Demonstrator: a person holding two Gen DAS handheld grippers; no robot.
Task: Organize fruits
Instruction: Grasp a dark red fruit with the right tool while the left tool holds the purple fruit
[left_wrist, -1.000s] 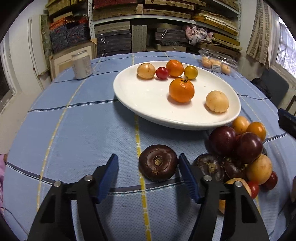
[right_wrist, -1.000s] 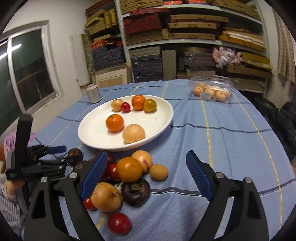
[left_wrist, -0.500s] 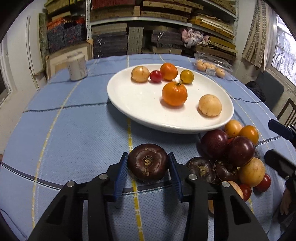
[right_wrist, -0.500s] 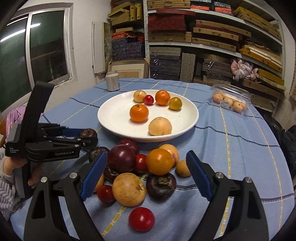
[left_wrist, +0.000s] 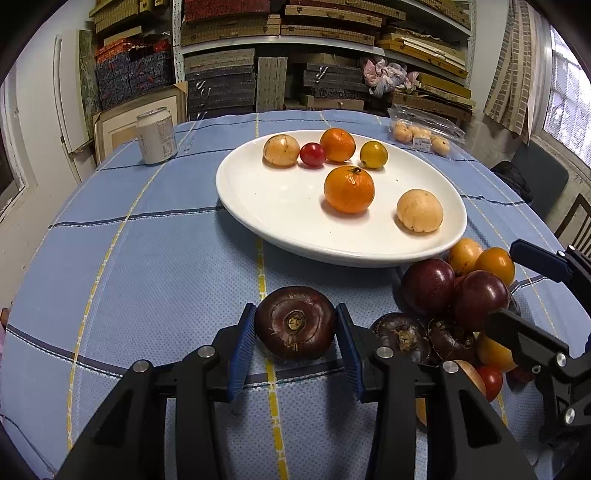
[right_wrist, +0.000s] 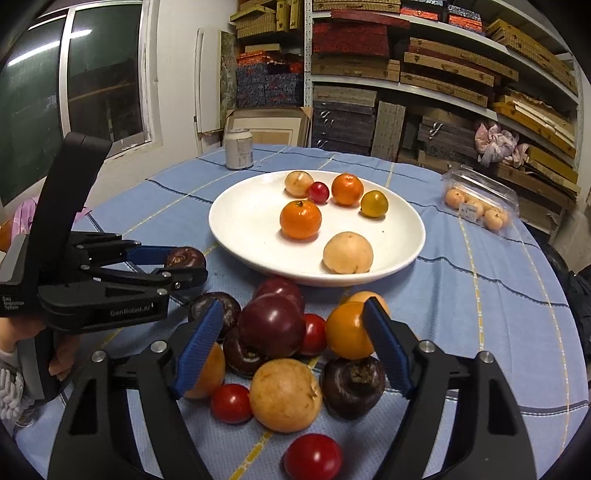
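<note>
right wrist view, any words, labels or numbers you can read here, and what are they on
"GenRobot.AI": on the side of the black left gripper, which is shut on a dark brown round fruit.
"Data ... System": small white print on that gripper's handle end; the middle word is too blurred to read.
White drink can: grey print, too small to read.
Clear plastic fruit box: white sticker, unreadable.

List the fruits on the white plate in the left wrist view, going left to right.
Pale tan fruit → small red tomato → far orange → near orange → yellow tomato → pale tan fruit at the right rim, all on the white plate.
</note>
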